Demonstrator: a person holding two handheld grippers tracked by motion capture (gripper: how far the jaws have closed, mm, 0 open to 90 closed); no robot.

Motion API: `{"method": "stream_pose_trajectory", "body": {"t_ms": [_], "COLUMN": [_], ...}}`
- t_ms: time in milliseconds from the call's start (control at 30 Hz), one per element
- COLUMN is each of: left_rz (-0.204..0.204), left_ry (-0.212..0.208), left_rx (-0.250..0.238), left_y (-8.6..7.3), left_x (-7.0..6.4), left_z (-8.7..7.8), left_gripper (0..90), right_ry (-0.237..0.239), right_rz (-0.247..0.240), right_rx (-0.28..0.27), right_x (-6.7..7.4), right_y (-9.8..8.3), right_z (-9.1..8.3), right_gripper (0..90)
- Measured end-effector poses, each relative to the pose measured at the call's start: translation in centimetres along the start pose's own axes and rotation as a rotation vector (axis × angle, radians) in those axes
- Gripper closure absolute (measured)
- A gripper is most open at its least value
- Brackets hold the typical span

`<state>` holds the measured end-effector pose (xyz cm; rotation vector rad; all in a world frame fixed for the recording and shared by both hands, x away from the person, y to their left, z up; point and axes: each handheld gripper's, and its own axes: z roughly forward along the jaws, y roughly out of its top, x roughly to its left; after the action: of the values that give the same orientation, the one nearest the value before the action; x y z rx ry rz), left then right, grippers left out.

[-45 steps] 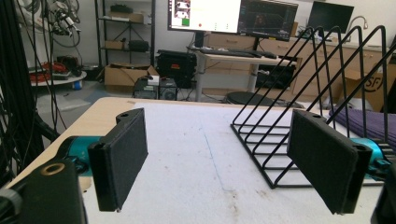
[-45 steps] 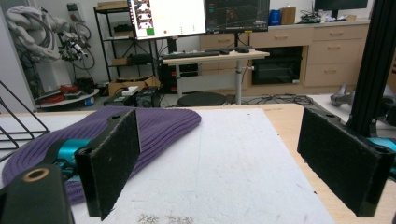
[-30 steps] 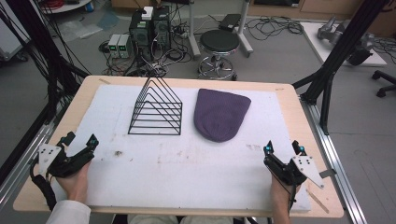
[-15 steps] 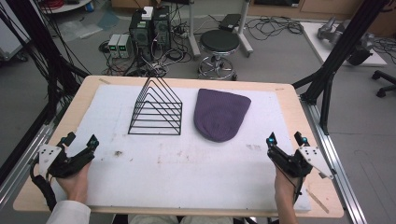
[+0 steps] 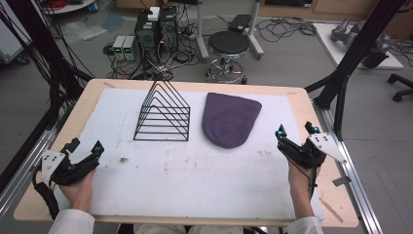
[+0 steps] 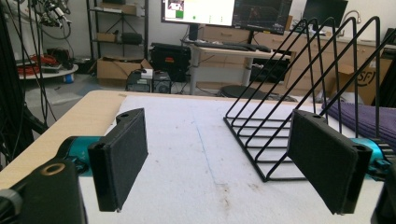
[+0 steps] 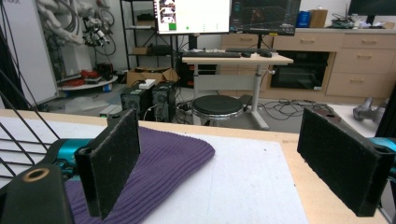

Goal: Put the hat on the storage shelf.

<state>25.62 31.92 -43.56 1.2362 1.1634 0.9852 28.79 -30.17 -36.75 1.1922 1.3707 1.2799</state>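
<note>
High view: fixed overhead, looking forward and down across the whole table point(image 5: 297, 97); left gripper view: low, close over the mat, facing the wire rack point(image 6: 299, 107); right gripper view: low, facing the purple hat point(image 7: 163, 158), with rack and hat shared with the high view.

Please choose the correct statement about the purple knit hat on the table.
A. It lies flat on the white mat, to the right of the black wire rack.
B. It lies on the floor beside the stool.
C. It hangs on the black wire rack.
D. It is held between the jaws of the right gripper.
A: the purple knit hat lies flat on the white mat, right of the black wire rack, apart from it; the right gripper is open and holds nothing.
</note>
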Motion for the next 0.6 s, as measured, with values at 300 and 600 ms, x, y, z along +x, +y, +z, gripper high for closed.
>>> {"method": "stream_pose_trajectory", "body": {"t_ms": [300,600], "left_rz": [-0.002,-0.007], "left_ry": [-0.003,-0.013], "left_rx": [0.001,0.003], "left_y": [0.0,-0.1], "left_x": [0.0,-0.1], "left_z": [0.0,0.2], "left_gripper": [20.5,20.5], "right_ry": [0.041,0.100], "right_rz": [-0.026,0.004], "right_rx": [0.016,0.073], "right_x": [0.3,1.5], "right_y": [1.5,2.4], "right_z": [2.3,4.8], "right_gripper": [12.8,12.7]}}
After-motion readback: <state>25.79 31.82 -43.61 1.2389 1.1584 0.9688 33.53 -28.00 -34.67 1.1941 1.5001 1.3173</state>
